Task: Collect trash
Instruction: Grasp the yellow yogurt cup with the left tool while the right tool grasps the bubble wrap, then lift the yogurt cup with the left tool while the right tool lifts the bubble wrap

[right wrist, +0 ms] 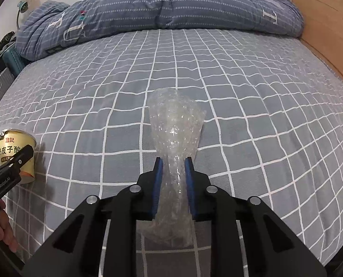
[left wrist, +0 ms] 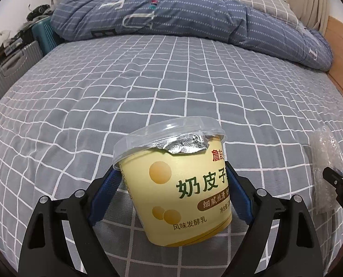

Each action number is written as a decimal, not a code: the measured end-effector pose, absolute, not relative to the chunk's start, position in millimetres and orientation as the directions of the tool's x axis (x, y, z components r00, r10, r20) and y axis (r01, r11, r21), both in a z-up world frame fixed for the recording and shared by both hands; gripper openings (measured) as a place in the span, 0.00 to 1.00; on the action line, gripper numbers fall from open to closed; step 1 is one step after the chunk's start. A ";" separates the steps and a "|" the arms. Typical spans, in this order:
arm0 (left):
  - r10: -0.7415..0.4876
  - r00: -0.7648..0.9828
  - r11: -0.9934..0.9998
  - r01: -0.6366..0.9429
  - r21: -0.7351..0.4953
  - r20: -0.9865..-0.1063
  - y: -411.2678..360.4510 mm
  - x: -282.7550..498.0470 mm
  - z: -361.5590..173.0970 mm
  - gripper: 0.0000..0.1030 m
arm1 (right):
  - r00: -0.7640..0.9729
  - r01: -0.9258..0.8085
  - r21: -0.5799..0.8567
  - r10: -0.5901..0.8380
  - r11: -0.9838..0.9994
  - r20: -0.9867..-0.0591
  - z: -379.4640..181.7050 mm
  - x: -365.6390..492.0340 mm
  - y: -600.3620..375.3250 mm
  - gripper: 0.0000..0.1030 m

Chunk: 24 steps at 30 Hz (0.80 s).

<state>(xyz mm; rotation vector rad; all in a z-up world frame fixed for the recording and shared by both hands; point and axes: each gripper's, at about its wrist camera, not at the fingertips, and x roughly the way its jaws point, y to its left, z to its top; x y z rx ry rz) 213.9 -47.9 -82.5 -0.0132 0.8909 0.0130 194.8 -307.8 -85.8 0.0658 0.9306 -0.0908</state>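
On a bed spread with a grey checked sheet, two pieces of trash are in hand at once. The left tool grips a pale yellow yogurt cup by its sides, just under the clear lid, whose torn foil seal curls at the rim; the cup tilts between the blue pads. The right tool is clenched on a crumpled wad of bubble wrap, pinched at its waist with most of it fanning out ahead of the tips. The cup looks light and thin-walled, likely to buckle under a hard squeeze, and whether it is empty cannot be seen. The wrap is soft, springy and slick, best held mid-bundle. A folded blue quilt lies far ahead.
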 end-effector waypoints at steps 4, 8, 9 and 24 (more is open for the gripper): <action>-0.003 0.639 1.000 -0.004 -0.007 -0.769 -50.6 209.5 -77.4 0.82 | 0.606 0.109 0.010 -0.058 0.994 -0.793 -79.3 192.1 -306.5 0.19; -0.012 0.652 1.000 0.014 -0.004 -0.758 -54.8 203.5 -71.5 0.82 | 0.623 0.105 -0.002 -0.067 0.994 -0.780 -71.5 187.6 -304.3 0.19; -0.013 0.654 1.000 0.017 -0.003 -0.756 -55.7 202.6 -70.2 0.82 | 0.627 0.105 -0.006 -0.070 0.994 -0.776 -69.7 186.6 -304.0 0.19; -0.099 0.667 0.995 0.073 -0.068 -0.738 -66.2 171.5 -45.6 0.82 | 0.666 0.094 -0.027 -0.083 0.995 -0.741 -47.9 153.5 -294.4 0.19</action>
